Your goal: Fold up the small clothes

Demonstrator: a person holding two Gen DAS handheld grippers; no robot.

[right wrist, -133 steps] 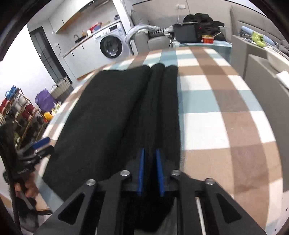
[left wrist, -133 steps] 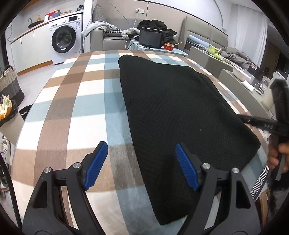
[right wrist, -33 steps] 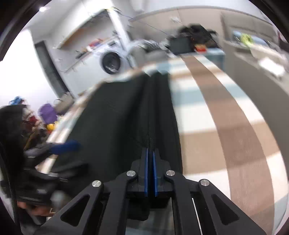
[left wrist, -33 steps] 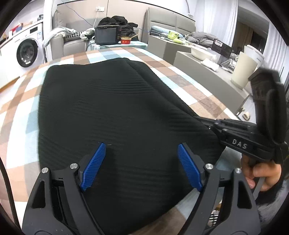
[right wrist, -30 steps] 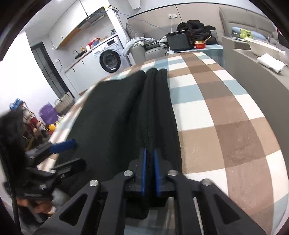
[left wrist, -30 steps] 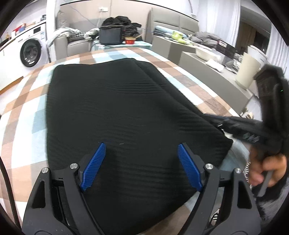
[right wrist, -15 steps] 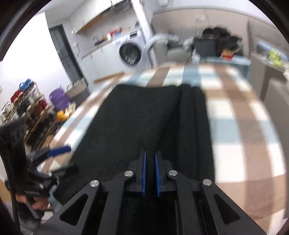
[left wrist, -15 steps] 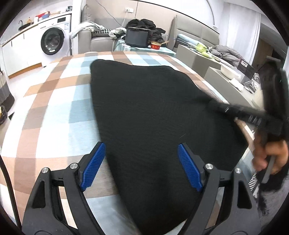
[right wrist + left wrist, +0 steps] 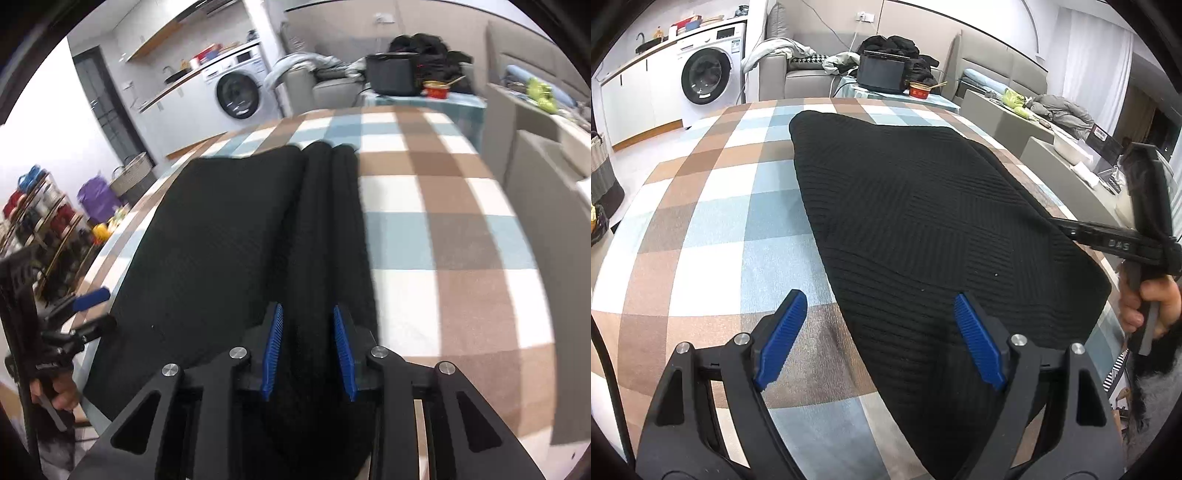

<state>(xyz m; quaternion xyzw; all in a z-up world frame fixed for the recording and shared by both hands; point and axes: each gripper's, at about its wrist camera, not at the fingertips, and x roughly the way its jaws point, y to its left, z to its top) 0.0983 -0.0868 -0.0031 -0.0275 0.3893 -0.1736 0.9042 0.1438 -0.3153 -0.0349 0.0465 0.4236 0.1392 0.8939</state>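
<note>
I see a black knit garment [image 9: 923, 229] lying flat on the checked tablecloth [image 9: 713, 221]. It fills the middle of the table and runs from near me toward twelve o'clock.

Some folding looks done already. In my right camera, the side of the garment at about one o'clock is tucked in. It makes two long rolled ridges [image 9: 328, 229] that run away from me. The rest is one smooth, wide panel [image 9: 221, 240] with no big wrinkles.

My left gripper [image 9: 882, 339] is wide open and holds nothing. It hangs over the near edge of the garment. One blue pad [image 9: 781, 336] is over bare tablecloth at seven o'clock. The other pad [image 9: 977, 347] is over the black knit at five o'clock.

My right gripper [image 9: 308, 354] is only a little bit open, and its jaws are opening right now. The folded ridge sits between the blue pads, but I think they are letting it go. In the left camera I can see that gripper at three o'clock, with a hand [image 9: 1148, 302] around its handle.

I think the task is about half done. The garment is still long, so it needs to be folded across, from the near end to the far end. I would grab the near edge with both grippers next.
</note>
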